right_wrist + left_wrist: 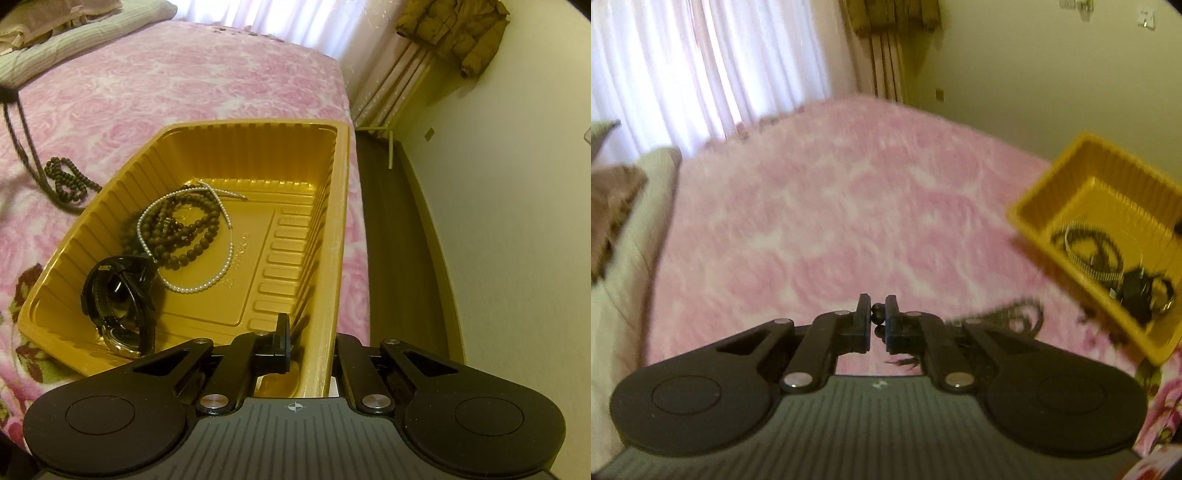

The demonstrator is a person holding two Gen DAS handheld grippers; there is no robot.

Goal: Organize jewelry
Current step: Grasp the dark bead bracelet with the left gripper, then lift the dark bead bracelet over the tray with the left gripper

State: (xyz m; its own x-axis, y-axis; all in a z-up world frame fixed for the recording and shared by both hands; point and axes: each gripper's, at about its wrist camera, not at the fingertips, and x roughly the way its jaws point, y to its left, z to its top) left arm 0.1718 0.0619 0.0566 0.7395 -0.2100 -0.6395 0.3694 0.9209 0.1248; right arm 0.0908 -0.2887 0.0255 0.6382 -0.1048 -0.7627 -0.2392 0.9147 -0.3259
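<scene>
My left gripper (877, 318) is shut on a dark bead strand (877, 308), with beads pinched between its pads and a dark tassel (905, 362) hanging below. In the right wrist view this strand (22, 136) stretches up from a brown bead pile (65, 180) lying on the pink bedspread. My right gripper (314, 332) is shut on the near right wall of the yellow tray (258, 124), one finger inside, the other hidden behind the wall. The tray (1052, 184) holds a brown bead necklace (192, 236), a pearl necklace (199, 288) and a black watch (122, 295).
The tray sits on a bed with a pink rose bedspread (147, 81), close to its right edge, with dark floor (391, 240) beyond. Folded bedding (74, 33) lies at the far left. White curtains (701, 66) hang behind the bed.
</scene>
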